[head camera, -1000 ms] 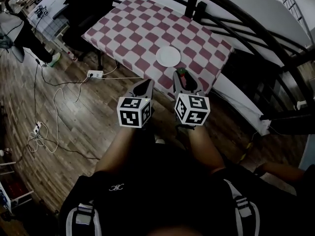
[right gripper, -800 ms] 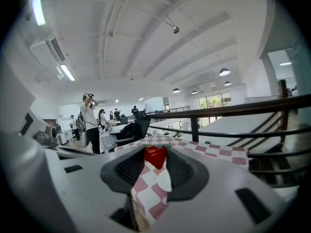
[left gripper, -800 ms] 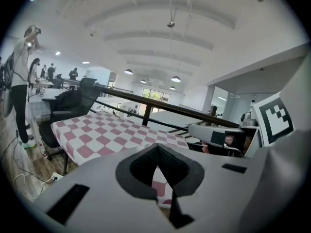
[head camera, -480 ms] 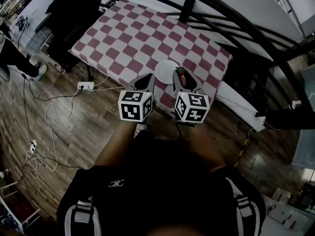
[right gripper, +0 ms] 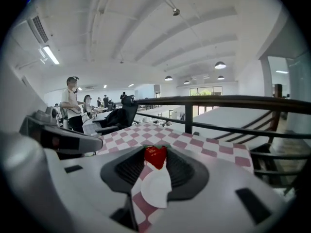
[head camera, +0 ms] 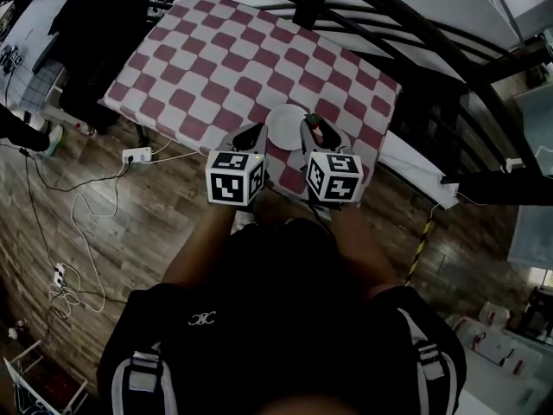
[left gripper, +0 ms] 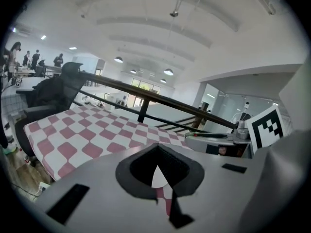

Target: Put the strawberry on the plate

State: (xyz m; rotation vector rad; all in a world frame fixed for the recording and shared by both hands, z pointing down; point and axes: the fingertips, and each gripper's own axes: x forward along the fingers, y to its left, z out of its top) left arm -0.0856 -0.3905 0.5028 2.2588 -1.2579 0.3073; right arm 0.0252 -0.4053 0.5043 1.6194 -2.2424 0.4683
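Right gripper view: right gripper [right gripper: 155, 153] clamps the strawberry [right gripper: 155, 157] at its jaw tips, white plate [right gripper: 156, 187] seen below on checked table [right gripper: 199, 143]. Head view: strawberry just beside plate's right rim. Left gripper [left gripper: 156, 150] jaws together, empty, by plate's left edge.

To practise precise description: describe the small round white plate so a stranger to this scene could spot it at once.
Find the table with the red-and-white checked cloth beside the dark railing. Near its edge closest to the person lies the small round white plate. It is the only plain white disc on the checks.
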